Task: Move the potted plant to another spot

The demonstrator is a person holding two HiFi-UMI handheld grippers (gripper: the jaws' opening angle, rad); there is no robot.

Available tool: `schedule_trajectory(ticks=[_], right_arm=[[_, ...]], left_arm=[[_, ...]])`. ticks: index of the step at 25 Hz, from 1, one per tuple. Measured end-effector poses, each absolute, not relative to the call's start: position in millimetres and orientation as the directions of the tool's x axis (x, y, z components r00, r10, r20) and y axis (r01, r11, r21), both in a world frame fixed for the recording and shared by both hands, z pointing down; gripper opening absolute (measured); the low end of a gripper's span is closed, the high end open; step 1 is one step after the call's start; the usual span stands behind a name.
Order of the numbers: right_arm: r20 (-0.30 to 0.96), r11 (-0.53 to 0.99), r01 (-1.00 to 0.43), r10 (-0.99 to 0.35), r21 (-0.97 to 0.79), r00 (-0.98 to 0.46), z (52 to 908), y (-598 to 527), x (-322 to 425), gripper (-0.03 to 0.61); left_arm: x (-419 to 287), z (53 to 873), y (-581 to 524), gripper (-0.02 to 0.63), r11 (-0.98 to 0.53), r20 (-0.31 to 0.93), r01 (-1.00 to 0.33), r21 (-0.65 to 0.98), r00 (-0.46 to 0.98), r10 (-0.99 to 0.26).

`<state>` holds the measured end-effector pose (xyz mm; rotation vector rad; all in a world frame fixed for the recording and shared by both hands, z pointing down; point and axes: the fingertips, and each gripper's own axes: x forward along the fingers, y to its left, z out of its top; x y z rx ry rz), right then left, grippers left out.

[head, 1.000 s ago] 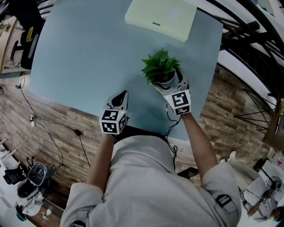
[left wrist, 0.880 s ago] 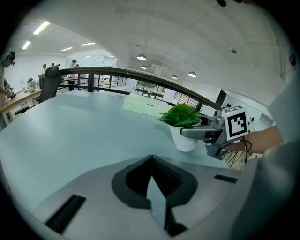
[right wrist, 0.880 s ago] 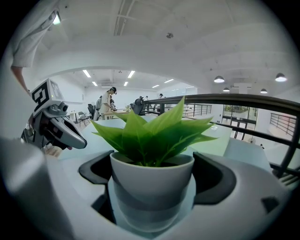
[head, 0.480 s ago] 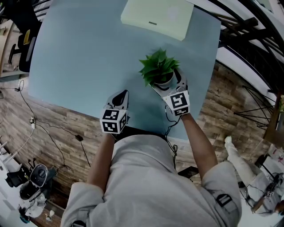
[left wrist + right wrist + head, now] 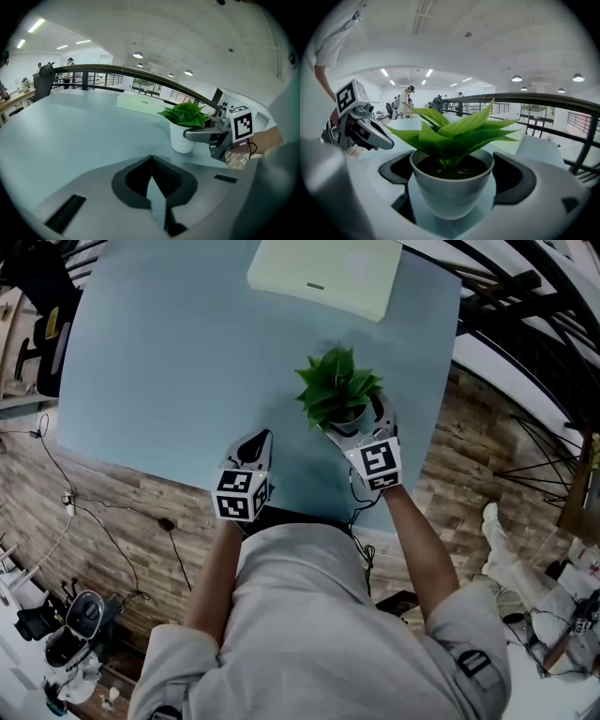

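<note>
I'm clamping the right gripper (image 5: 354,418) jaws on the potted plant (image 5: 339,388), but it's barely budging, still my side of the pale pad (image 5: 323,273): move hardly begun. The left gripper (image 5: 152,185) is idling, jaws closed, empty.

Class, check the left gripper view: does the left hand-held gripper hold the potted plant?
No, the left hand-held gripper is shut on nothing; the potted plant stands apart, beyond it.

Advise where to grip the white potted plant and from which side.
Grip the white tapered pot at its wide rim, jaws on opposite sides, coming in level from the person's side. The green leaves spread over the top, blocking a grasp from above. The right hand-held gripper holds it this way.
</note>
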<state>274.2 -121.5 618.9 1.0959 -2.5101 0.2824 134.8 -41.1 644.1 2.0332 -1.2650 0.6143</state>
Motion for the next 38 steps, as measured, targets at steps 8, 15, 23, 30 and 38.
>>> schedule_trajectory(ticks=[8,15,23,30,38], right_arm=[[0.438,0.662,-0.75,-0.667,-0.025,-0.603,622.4,-110.0,284.0,0.523],[0.452,0.65,-0.76,-0.671,-0.024,-0.588,627.6,-98.6,296.7,0.523],[0.457,0.646,-0.763,-0.67,-0.029,-0.585,630.7,-93.4,299.9,0.522],[0.457,0.646,-0.763,-0.671,-0.028,-0.584,631.5,-91.4,300.8,0.522],[0.479,0.646,-0.763,-0.666,-0.015,-0.572,633.6,-91.2,301.4,0.525]], left_arm=[[143.7,645.5,-37.1,0.012,-0.336,0.681,-0.897,0.287,0.438,-0.587],[155.4,647.1,-31.1,0.012,-0.353,0.68,-0.891,0.286,0.448,-0.58],[157.8,647.3,-29.0,0.012,-0.358,0.683,-0.891,0.279,0.446,-0.578],[160.0,645.8,-26.8,0.012,-0.366,0.686,-0.89,0.272,0.446,-0.575],[162.6,643.2,-27.2,0.012,-0.378,0.685,-0.886,0.269,0.451,-0.572]])
